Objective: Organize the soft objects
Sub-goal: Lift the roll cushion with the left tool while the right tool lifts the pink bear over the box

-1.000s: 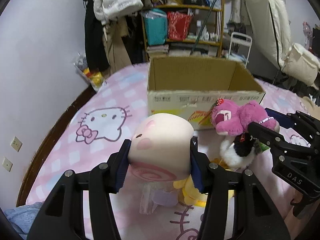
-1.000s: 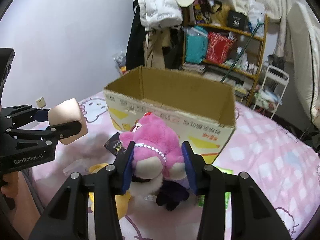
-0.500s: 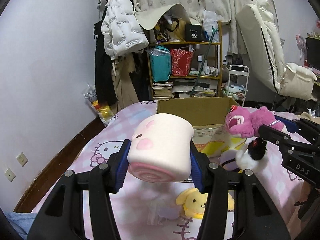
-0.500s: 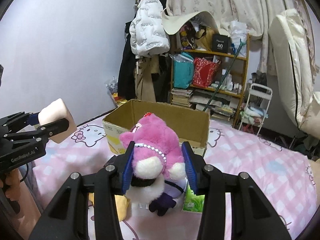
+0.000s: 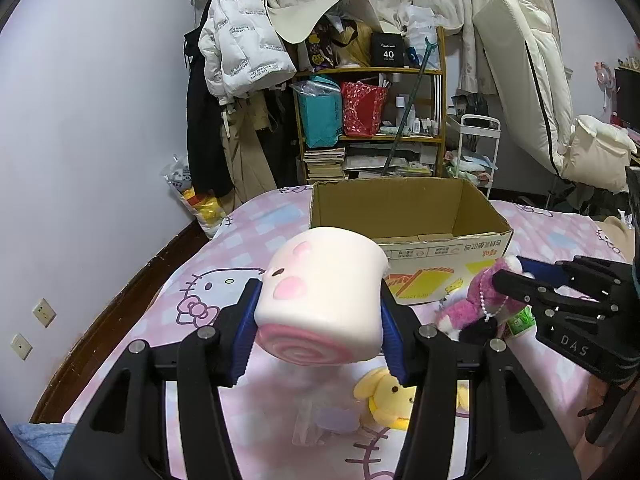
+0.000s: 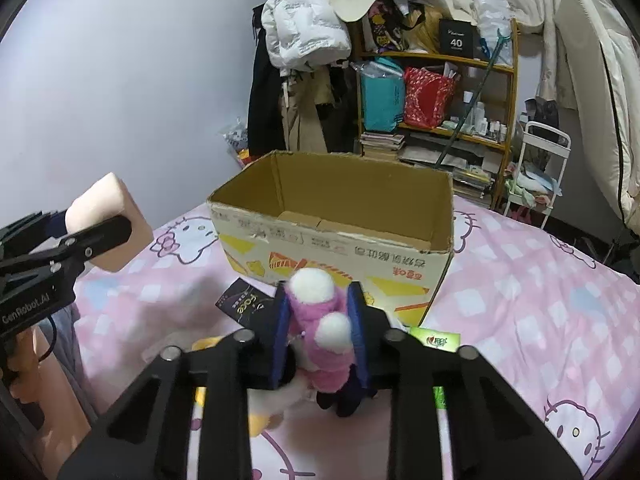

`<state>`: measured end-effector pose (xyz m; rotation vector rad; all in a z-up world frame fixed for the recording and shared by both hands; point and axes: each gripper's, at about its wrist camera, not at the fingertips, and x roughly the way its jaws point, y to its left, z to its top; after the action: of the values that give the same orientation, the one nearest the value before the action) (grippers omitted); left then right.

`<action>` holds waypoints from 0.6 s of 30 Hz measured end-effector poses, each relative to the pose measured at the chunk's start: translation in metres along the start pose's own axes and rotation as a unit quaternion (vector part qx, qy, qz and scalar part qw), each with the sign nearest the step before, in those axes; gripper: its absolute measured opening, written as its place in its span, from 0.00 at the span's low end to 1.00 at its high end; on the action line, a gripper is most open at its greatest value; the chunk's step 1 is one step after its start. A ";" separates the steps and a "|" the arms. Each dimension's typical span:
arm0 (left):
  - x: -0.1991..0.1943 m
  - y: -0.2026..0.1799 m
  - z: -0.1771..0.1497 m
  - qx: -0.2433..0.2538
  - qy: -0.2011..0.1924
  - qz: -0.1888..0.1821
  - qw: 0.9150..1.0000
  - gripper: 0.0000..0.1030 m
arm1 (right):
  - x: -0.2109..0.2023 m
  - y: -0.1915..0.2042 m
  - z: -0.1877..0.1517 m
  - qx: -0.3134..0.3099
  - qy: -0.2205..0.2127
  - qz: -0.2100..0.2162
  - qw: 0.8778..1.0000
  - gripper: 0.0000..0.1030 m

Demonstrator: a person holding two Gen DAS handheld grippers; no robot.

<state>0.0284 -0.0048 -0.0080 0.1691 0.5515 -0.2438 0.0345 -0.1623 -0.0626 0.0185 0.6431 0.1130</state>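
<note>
My left gripper is shut on a cream-and-pink roll-cake plush and holds it above the bed, in front of the open cardboard box. The roll-cake plush also shows in the right wrist view. My right gripper is shut on a pink bear plush, which hangs lower between the blue pads, just in front of the box. The bear also shows in the left wrist view. The box looks empty inside.
A yellow dog plush, a clear plastic packet, a black card and a green packet lie on the pink Hello Kitty bedsheet. A cluttered shelf, hanging coats and a white cart stand behind.
Both grippers first rose, then dropped and tilted toward the box. The pink bear has slipped lower in the right gripper, which now holds it by a narrower part.
</note>
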 end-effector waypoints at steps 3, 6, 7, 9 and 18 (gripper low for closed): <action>0.000 0.000 0.001 0.000 0.000 0.000 1.000 0.52 | -0.003 0.001 0.001 -0.005 -0.008 -0.004 1.000 0.25; 0.001 0.000 0.002 0.002 0.001 0.000 1.000 0.52 | -0.006 -0.001 0.003 0.005 -0.013 0.004 1.000 0.25; 0.001 0.000 0.002 0.001 0.001 0.000 1.000 0.52 | -0.008 -0.003 0.003 0.009 -0.014 0.005 1.000 0.25; 0.000 0.000 0.003 0.001 -0.001 0.000 1.000 0.52 | -0.012 -0.003 0.003 0.010 -0.022 -0.002 1.000 0.25; -0.014 0.005 0.019 -0.013 -0.034 -0.004 0.999 0.52 | -0.047 -0.011 0.023 0.022 -0.080 -0.012 0.996 0.24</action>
<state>0.0275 -0.0013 0.0157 0.1326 0.4886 -0.2481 0.0119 -0.1780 -0.0163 0.0630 0.4852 0.0738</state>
